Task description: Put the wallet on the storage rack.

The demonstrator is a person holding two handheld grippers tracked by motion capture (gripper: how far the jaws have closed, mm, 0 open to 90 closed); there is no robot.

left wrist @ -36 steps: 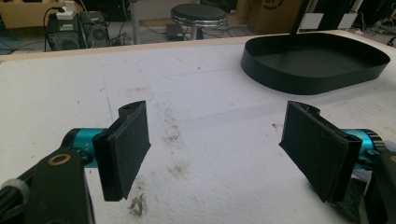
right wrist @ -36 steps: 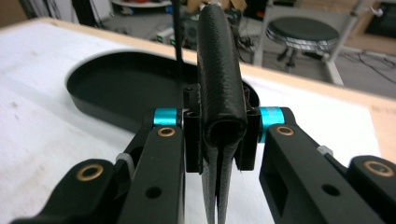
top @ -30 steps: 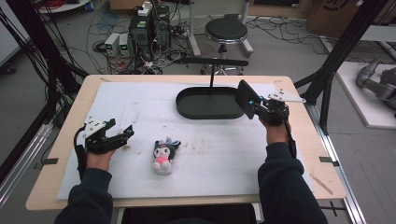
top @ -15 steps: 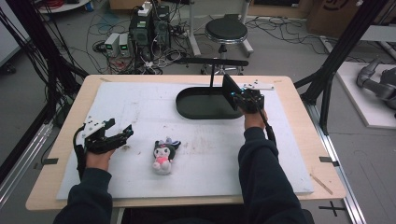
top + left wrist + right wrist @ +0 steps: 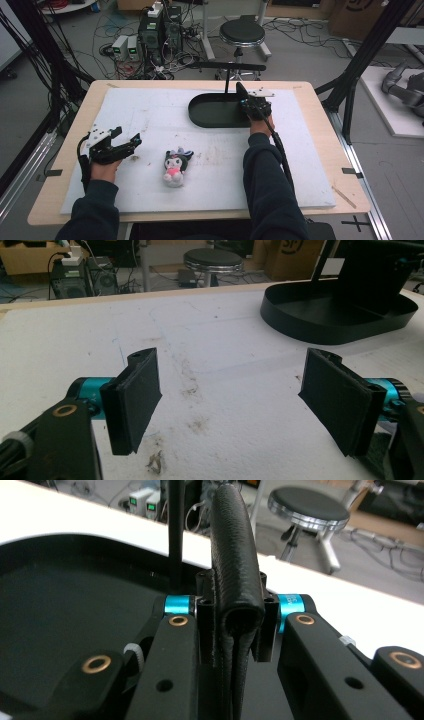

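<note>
My right gripper is shut on a black folded leather-like piece that stands up between its jaws. It hovers at the right edge of a black oval tray, which has a thin upright pole rising from it. At the table's left my left gripper rests open; nothing lies between its pads. A small plush toy with black ears and a pink body lies on the white mat between my forearms.
The tray's pole carries a black crossbar above the far table edge. The white mat covers most of the wooden table. A round stool and electronics boxes stand on the floor beyond.
My right hand has moved left and down with the black piece, from the mat's far right to the tray's right edge. The left gripper and the plush toy have stayed put.
</note>
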